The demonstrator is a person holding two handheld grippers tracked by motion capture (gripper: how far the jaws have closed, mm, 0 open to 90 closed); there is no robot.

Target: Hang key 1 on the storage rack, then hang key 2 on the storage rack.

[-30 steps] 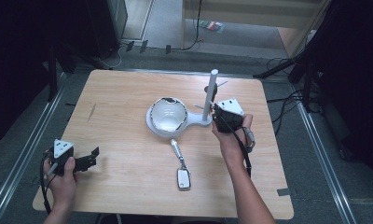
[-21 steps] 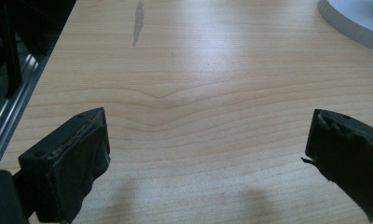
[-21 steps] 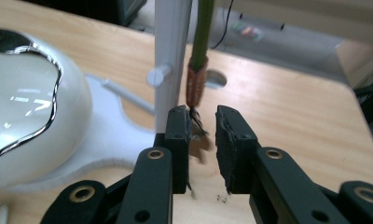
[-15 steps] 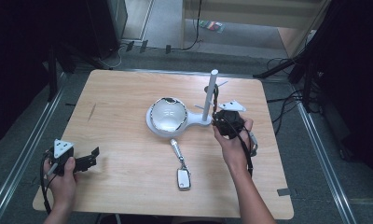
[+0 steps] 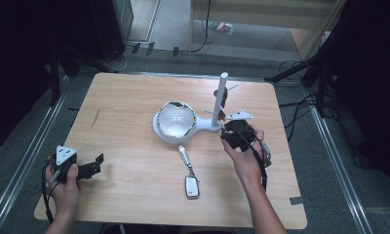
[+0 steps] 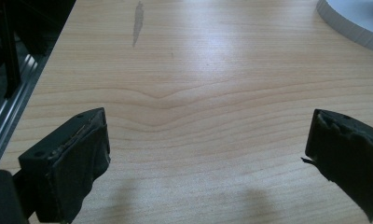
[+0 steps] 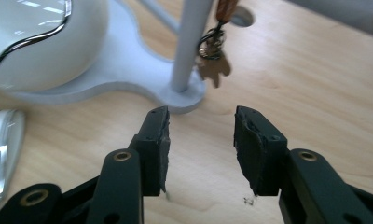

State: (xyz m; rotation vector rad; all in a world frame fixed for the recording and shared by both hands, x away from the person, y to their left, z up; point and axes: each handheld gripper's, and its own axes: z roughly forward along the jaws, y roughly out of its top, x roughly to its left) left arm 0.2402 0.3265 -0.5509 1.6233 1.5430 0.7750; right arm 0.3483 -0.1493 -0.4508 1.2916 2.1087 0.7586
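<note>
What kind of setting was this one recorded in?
Probably a lab or recording workspace, not a home: a bare wooden table stands between metal floor rails, cables trail across the grey floor, and dark equipment stands around it.

Legible text, labels, brands, numbers, signs: none showing. The key fob [image 5: 191, 186] lying on the desk [image 5: 134, 195] is carrying marks too small and blurred to read. The white stand [image 5: 183, 127] and its post [image 7: 190, 46] are bearing no readable lettering. The keyring [image 7: 211, 46] hanging at the post is showing no legible tag. The wood surface is displaying grain and one dark smear [image 6: 138, 21], no print.
</note>
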